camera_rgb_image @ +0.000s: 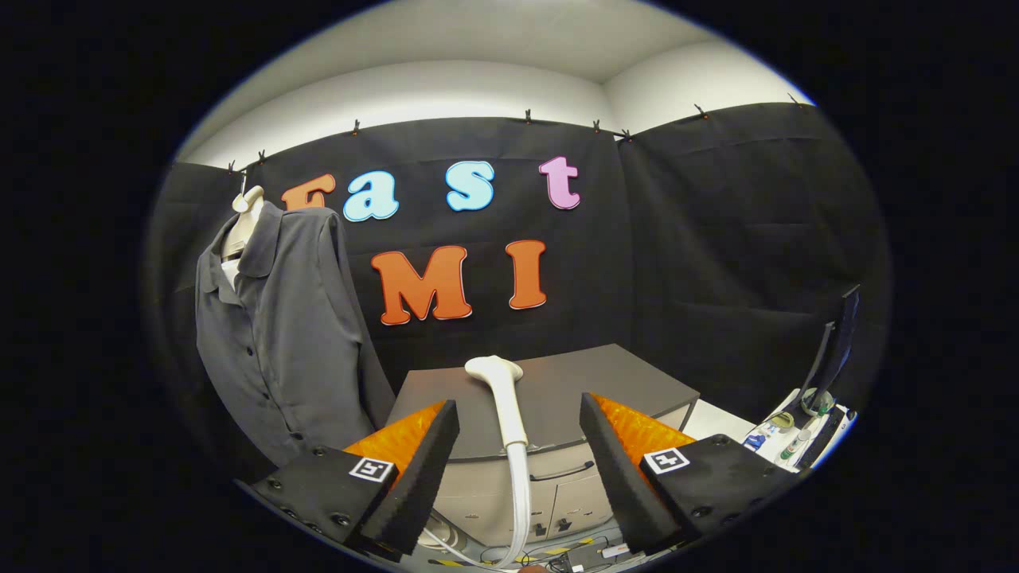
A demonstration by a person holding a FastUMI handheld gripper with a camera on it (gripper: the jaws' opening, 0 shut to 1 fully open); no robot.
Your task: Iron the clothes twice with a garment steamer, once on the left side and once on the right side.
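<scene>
Jaws of the black foam-padded gripper (pixel 519 446) stand wide apart, holding nothing. Each finger carries a small square black-and-white marker tag; no readable text on them. The white plastic garment steamer head (pixel 501 398) stands upright between the fingers and just beyond them, in front of a grey cabinet with a dark worktop (pixel 605 382). Its white hose (pixel 519 501) drops down, lower end lost in floor clutter. The dark grey button-up shirt (pixel 279 334) hangs on a white hanger form beside the cabinet, hem cut off by one finger. Small bottles and a dark screen (pixel 836 350) on the other side, labels too small to read.
</scene>
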